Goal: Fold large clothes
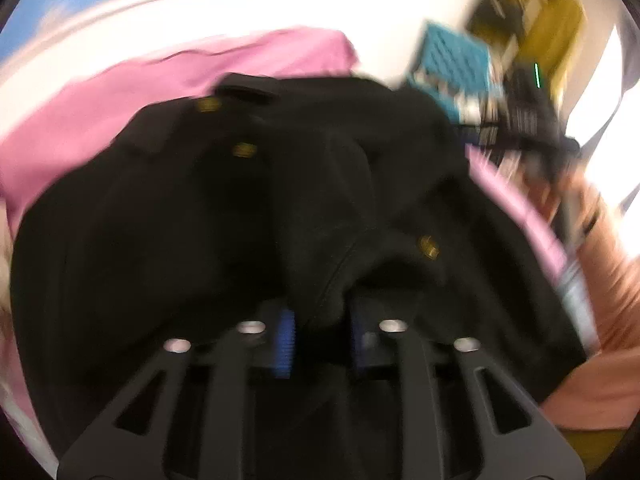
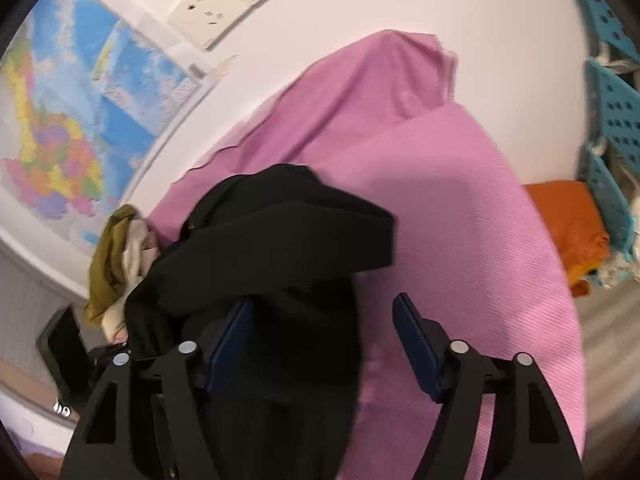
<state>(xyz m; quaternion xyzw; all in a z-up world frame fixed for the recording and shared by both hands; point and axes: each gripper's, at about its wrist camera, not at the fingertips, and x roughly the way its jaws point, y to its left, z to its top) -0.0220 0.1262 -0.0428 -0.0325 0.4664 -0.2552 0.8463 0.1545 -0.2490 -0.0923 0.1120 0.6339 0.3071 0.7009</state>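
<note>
A black jacket [image 1: 200, 216] with brass buttons lies bunched on a pink cloth [image 1: 120, 92] and fills most of the blurred left wrist view. My left gripper [image 1: 322, 320] has its blue pads close together, and a raised fold of the black jacket is pinched between them. In the right wrist view the same black jacket [image 2: 280, 232] is heaped at the left side of the pink cloth [image 2: 460, 220]. My right gripper [image 2: 324, 320] hangs over its near edge with the jaws wide apart. Black fabric lies under and between the pads [image 2: 416, 340], which do not press on it.
A teal perforated basket [image 2: 616, 112] and an orange cloth [image 2: 568, 224] sit at the right. Olive and cream clothes [image 2: 116, 264] lie left of the jacket. A world map [image 2: 80, 100] and wall sockets [image 2: 212, 4] are behind. A peach sleeve [image 1: 608, 320] shows at the right.
</note>
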